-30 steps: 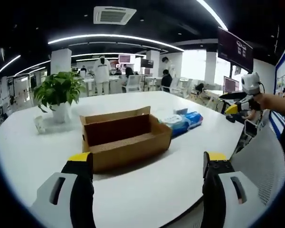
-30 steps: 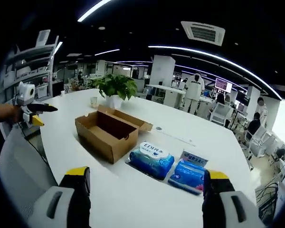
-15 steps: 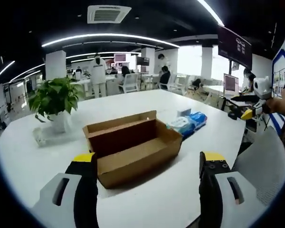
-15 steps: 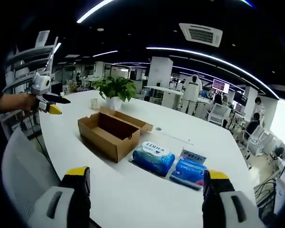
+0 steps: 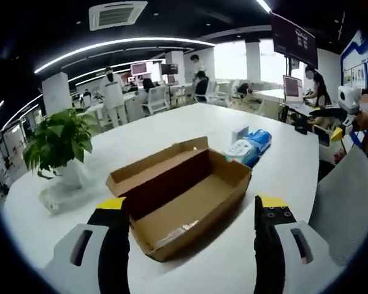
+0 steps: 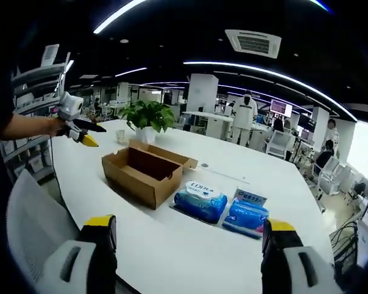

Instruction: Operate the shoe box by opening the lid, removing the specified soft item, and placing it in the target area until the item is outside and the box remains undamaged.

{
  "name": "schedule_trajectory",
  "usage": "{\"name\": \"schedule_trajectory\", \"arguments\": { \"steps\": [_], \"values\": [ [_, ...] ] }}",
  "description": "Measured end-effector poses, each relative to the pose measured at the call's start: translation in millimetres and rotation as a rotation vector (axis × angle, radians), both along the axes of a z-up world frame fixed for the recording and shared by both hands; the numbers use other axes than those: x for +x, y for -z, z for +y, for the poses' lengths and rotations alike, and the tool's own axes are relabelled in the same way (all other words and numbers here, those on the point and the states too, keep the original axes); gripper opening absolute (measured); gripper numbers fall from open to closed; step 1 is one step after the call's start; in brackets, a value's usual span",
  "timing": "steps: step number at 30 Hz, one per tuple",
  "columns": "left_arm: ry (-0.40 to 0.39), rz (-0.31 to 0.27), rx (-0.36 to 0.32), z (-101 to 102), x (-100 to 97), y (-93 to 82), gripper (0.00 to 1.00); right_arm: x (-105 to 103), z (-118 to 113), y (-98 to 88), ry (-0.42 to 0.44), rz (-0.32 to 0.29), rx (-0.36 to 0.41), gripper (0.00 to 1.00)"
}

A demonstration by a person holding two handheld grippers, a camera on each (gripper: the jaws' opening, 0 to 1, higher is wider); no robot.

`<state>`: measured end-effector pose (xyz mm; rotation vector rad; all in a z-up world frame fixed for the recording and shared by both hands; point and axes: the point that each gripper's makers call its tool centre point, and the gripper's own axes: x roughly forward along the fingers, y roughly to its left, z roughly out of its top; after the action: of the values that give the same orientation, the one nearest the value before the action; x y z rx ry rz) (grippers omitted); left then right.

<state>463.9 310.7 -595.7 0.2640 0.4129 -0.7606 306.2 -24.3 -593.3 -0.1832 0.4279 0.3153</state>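
Observation:
An open brown cardboard shoe box (image 5: 183, 195) (image 6: 143, 174) lies on the white table (image 6: 190, 245), its lid folded back; a pale strip lies on its floor. Two blue soft wipe packs (image 6: 201, 201) (image 6: 246, 216) rest on the table to the box's right in the right gripper view, and behind the box (image 5: 250, 146) in the left gripper view. My left gripper (image 5: 191, 211) hovers open just above the box's near end. My right gripper (image 6: 187, 226) is open, back from the packs. The left gripper (image 6: 80, 125) appears at far left, the right gripper (image 5: 340, 116) at far right.
A potted green plant (image 5: 56, 144) (image 6: 148, 116) stands on the table beyond the box. A grey chair back (image 6: 34, 229) sits at the table's near edge. People, desks and chairs fill the office behind.
My left gripper has moved closer and higher over the box, so its inside now shows. In the right gripper view the left gripper has come in toward the box.

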Motion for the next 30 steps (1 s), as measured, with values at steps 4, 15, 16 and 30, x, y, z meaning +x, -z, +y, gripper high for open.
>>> {"name": "schedule_trajectory", "arguments": {
  "steps": [4, 15, 16, 30],
  "values": [
    [0.032, 0.016, 0.018, -3, 10.7, 2.8, 0.81, -4, 1, 1.2, 0.003, 0.006, 0.001, 0.99],
    [0.105, 0.023, 0.109, -6, 34.2, 13.0, 0.78, -7, 4, 2.2, 0.008, 0.014, -0.008, 0.99],
    [0.112, 0.024, 0.129, -5, 36.9, 15.8, 0.77, -7, 5, 1.6, 0.007, 0.015, -0.007, 0.99],
    [0.214, 0.084, 0.329, -7, 77.4, 54.5, 0.73, -7, 13, 1.8, -0.013, 0.025, 0.000, 0.99]
  ]
}}
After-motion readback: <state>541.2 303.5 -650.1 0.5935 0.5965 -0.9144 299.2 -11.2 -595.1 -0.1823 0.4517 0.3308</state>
